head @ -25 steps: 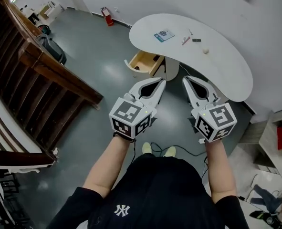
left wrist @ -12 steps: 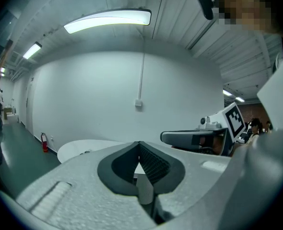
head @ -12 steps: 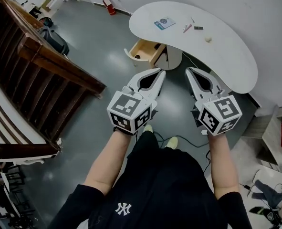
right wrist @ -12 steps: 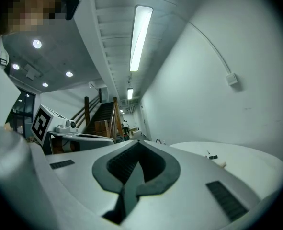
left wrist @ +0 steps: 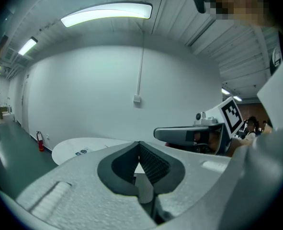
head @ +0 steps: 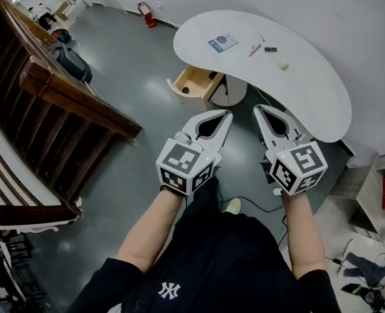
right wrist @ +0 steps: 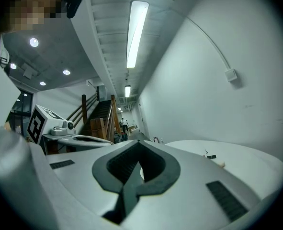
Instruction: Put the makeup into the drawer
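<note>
A white kidney-shaped table (head: 309, 90) stands ahead of me. On it lie a blue and white packet (head: 223, 42), a thin pink stick (head: 254, 49), a small black piece (head: 270, 49) and a small beige lump (head: 284, 64). Under the table's left end a wooden drawer (head: 195, 83) stands pulled out, with a small dark thing inside. My left gripper (head: 227, 113) and right gripper (head: 257, 108) hang side by side over the floor, short of the table, both shut and empty. The right gripper view shows the black piece (right wrist: 211, 156) and the beige lump (right wrist: 220, 165) far off.
A dark wooden stair railing (head: 62, 103) runs along the left. A red fire extinguisher (head: 145, 13) stands by the far wall. A cable (head: 251, 204) lies on the grey floor near my feet. Shelving and clutter (head: 374, 194) fill the right edge.
Both grippers stay shut and side by side; the left one has drifted slightly right in view. The table and drawer have shifted a little in view as I moved.
</note>
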`<state>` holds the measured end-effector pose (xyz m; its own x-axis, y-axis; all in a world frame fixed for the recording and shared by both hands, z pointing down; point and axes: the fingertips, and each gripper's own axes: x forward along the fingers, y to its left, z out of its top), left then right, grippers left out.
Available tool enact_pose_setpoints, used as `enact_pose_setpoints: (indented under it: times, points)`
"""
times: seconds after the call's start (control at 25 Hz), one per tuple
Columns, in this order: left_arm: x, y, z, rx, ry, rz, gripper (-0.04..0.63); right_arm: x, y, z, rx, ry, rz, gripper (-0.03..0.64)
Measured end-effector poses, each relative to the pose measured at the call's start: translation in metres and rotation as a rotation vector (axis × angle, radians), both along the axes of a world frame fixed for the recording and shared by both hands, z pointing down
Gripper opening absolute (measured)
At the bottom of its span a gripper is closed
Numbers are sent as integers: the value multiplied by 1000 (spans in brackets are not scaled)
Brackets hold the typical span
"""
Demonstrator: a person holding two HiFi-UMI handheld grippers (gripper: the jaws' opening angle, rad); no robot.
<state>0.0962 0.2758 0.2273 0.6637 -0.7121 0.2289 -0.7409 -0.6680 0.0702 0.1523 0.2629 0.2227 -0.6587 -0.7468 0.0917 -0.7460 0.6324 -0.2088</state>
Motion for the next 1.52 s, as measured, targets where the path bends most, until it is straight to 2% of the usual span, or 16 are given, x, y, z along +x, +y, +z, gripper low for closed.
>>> enact_pose_setpoints:
  times: [0.4, 0.76, 1.0, 1.28, 1.52]
  points:
    - [-7, -87, 19, -6, -16, 74, 9, -19, -86, 9, -17, 19, 50, 15]
    - [-50, -203, 47, -14, -78, 118, 9, -63, -189, 27, -73, 21, 118, 15]
    - [-77, -258, 64, -14, -84, 161, 9, -92, -239, 38, -106, 33, 162, 15]
    - [-93, -292, 64, -25, -77, 155, 9, -112, -273, 39, -119, 50, 152, 15]
    - [-87, -335, 86, -43, -91, 135, 9, -109, -322, 59, -136, 41, 129, 15]
